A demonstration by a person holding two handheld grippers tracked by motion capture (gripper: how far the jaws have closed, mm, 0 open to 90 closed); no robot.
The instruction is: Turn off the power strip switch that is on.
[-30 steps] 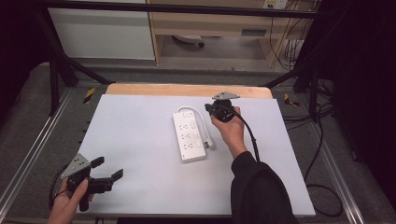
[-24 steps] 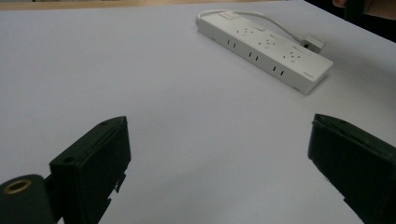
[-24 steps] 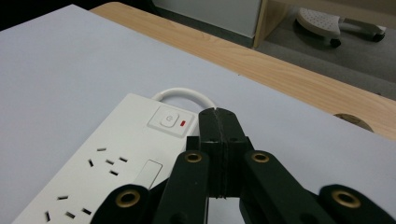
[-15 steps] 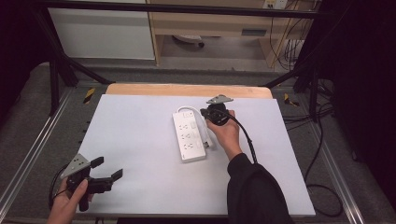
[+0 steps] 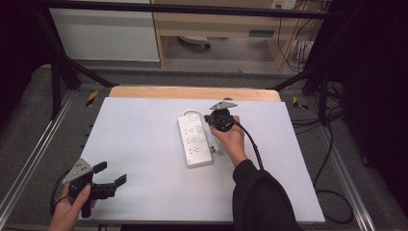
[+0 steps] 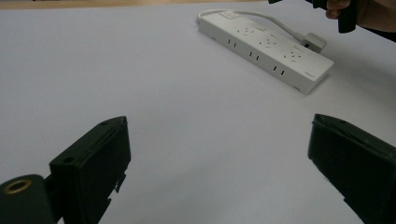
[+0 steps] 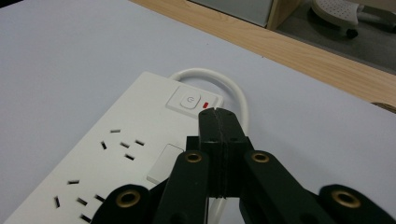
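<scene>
Power strip, white, lies flat on my white surface, a little right of centre and towards the far half, its long axis running roughly from far to near. Its rocker switch sits at the far end, with a small red mark beside it. Its white cord loops out of that far end and runs back along the right side of the body to a white plug resting against the strip's right edge.

My right tongs hover at the far end of the strip, held in my right hand, whose dark sleeve comes in from the near edge. In the right gripper view the two black jaws are pressed together with nothing between them, and their joined tip stands just at the red mark next to the switch. Whether the tip actually touches the strip I cannot tell.

My left tongs are at the near left corner of the surface, well apart from the strip, gripped in my left hand. Their jaws are spread wide and hold nothing; the left gripper view shows bare white surface between them, with the strip lying farther off towards the upper right.

Beyond the far edge of the white sheet a strip of wooden board shows.
</scene>
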